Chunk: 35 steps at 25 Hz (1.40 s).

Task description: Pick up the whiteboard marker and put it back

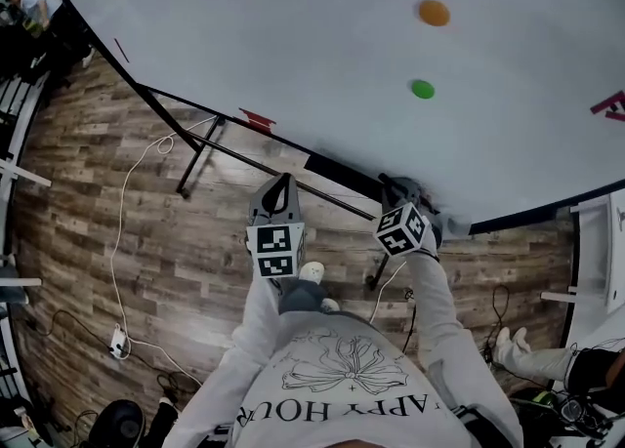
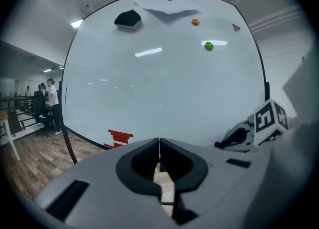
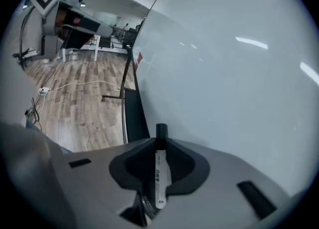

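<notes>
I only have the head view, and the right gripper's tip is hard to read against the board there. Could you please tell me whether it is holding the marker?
Observer: Yes. The right gripper view shows the right gripper shut on the whiteboard marker.
Operator: Thank you. Which way does the marker point?
Observer: Its black end sticks out past the jaw tips, toward the whiteboard.
Operator: And is the left gripper carrying anything?
Observer: No. The left gripper has its jaws together with nothing between them.
</notes>
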Tool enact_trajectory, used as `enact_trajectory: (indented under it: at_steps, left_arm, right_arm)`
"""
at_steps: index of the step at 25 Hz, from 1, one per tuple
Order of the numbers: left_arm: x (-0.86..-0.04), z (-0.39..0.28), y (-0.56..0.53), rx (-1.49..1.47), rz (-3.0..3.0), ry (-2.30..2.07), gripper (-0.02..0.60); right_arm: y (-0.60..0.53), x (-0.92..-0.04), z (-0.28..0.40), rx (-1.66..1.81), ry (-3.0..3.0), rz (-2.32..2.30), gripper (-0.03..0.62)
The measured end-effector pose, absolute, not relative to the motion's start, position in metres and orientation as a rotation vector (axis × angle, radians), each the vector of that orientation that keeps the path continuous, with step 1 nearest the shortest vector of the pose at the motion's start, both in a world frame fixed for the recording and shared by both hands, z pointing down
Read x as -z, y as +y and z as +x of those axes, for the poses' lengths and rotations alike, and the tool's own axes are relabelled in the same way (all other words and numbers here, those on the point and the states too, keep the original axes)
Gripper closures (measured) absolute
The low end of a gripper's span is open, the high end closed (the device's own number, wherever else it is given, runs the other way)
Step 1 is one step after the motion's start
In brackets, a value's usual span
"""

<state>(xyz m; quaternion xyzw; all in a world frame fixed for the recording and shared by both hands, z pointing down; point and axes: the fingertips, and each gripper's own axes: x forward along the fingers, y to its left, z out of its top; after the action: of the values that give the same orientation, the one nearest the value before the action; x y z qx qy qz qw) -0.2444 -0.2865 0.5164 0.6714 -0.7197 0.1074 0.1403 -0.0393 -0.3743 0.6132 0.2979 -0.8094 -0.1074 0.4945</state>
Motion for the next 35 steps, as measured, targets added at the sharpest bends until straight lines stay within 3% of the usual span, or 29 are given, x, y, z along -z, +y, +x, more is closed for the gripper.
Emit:
enact_trajectory:
  at_steps: [20,35]
  left_arm:
    - [-0.455,-0.141,-0.309,-0.266,2.221,-1.988,0.575]
    - [-0.438,-0.069,-0.316,-0.245,2.385,-1.875,0.575]
  right_arm:
    - [-0.341,-0.482,0.02,0.121,-2.332,1.167,0.533]
    - [-0.332,-0.407,0.118,0.073,-2.499,1.75,0.533]
